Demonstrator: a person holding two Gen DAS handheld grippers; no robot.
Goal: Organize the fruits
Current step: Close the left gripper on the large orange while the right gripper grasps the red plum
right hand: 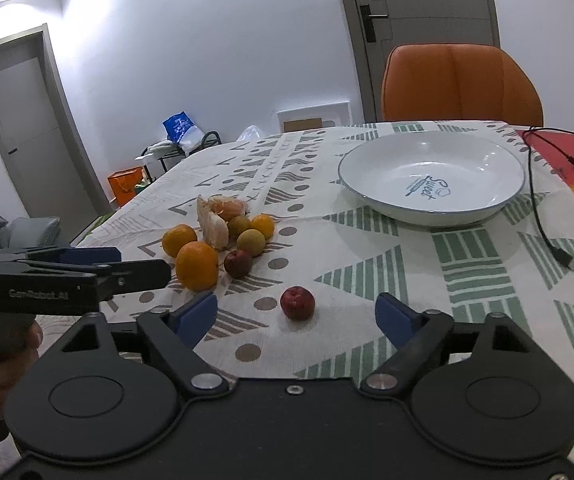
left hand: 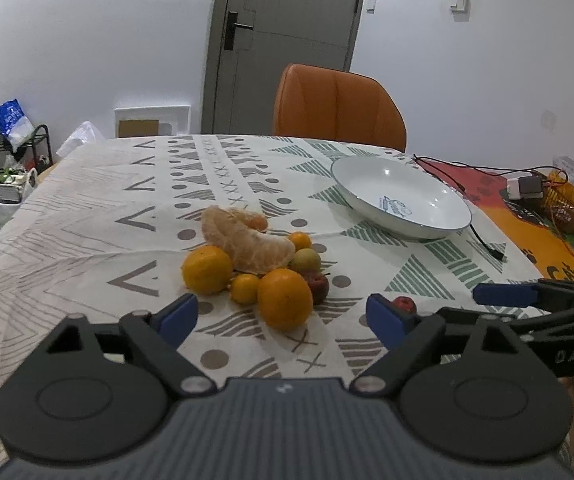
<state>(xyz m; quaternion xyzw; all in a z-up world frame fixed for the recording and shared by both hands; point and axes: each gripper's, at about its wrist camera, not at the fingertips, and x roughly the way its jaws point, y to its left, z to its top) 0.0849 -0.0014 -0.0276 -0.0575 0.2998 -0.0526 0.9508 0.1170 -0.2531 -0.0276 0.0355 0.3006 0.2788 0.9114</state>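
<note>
Landmark: the white bowl [right hand: 431, 178] on the patterned tablecloth [right hand: 367, 248]; every place below is given from it.
Bowl contents: nothing in it; only the blue print on its bottom shows.
Fruit pile: the heap [left hand: 255, 268] lies well apart from the bowl, on its left and nearer the cameras. It holds a big orange [left hand: 285, 298], a second orange [left hand: 207, 269], a peeled citrus piece [left hand: 247, 244], small yellow and greenish fruits and a dark red one.
Stray fruit: one small red fruit [right hand: 297, 303] sits alone, nearer the cameras than the bowl, between bowl and pile.
Left tongs: the left gripper [left hand: 283, 318] stands wide, holding nothing; the big orange lies just ahead of its gap, untouched.
Right tongs: the right gripper [right hand: 297, 318] also stands wide and empty, with the stray red fruit just ahead of its gap.
Done: nothing, by the look of it; no fruit has reached the bowl.
Left: probably every piece; I judge the bowl the likely goal.
Other: a black cable [right hand: 543, 216] trails right of the bowl.
</note>
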